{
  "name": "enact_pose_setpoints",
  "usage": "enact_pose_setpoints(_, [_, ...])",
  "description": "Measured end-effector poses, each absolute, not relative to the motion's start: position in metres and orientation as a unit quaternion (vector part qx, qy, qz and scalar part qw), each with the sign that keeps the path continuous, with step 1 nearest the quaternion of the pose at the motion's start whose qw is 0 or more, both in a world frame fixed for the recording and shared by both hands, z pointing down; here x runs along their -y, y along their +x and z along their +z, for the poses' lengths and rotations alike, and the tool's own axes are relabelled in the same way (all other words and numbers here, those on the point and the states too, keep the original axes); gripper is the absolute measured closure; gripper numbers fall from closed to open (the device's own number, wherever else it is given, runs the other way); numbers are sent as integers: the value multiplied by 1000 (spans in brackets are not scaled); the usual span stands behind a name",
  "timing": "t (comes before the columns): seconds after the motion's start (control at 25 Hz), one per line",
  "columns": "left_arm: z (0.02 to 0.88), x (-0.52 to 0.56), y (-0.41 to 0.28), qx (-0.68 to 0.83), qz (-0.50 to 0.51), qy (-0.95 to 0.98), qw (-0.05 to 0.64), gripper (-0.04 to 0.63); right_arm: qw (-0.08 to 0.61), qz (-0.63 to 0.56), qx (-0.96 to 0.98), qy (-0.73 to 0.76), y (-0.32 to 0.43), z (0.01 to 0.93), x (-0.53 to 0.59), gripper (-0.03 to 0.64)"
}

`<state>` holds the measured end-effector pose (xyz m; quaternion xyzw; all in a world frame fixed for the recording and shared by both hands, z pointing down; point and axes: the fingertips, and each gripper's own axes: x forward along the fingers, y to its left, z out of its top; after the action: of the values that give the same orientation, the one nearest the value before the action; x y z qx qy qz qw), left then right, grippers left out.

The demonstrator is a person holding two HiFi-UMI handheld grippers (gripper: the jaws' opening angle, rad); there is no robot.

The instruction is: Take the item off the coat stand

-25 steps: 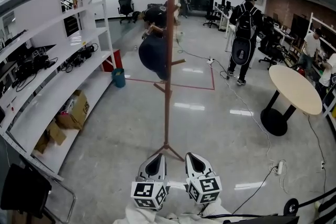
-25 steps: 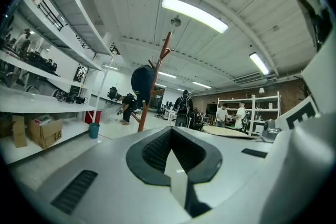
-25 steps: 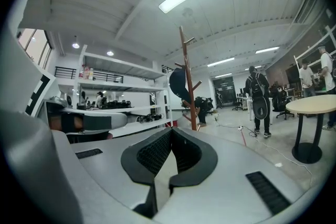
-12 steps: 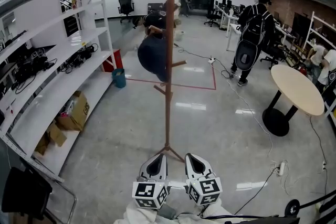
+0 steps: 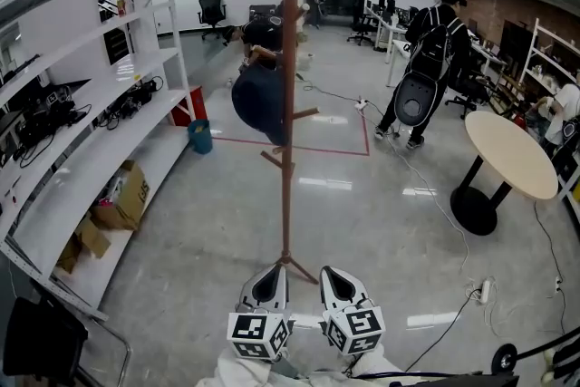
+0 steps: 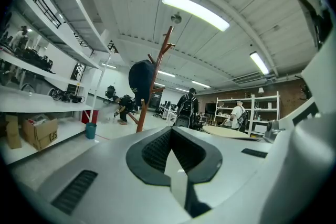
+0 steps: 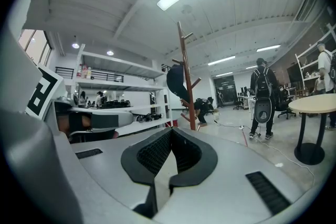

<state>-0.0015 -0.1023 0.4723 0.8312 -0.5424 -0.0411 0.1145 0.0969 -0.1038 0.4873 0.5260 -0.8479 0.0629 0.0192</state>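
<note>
A tall brown wooden coat stand [image 5: 289, 149] rises from the floor straight ahead. A dark navy item [image 5: 257, 102], like a cap or bag, hangs from a peg on its left side, about halfway up. The item also shows in the left gripper view [image 6: 140, 77] and in the right gripper view [image 7: 177, 81], far beyond the jaws. My left gripper [image 5: 265, 285] and right gripper [image 5: 337, 284] sit side by side at the bottom of the head view, short of the stand's feet. Both are shut with nothing between their jaws.
White shelving [image 5: 91, 131] runs along the left, with cardboard boxes [image 5: 127, 190] on its low shelf and a teal bin [image 5: 200, 137] at its end. A round beige table [image 5: 510, 154] stands at the right. A person with a backpack [image 5: 426, 59] walks behind. Cables and a power strip [image 5: 481, 290] lie on the floor.
The person with the backpack has stepped a little to the right. Both grippers stay shut and keep their place at the bottom of the head view.
</note>
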Motion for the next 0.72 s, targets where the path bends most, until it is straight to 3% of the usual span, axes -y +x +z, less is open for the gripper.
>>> enact_pose_setpoints(0.72, [465, 170, -22, 541, -41, 833, 106, 594, 11, 55, 849, 525, 73, 479, 172, 607])
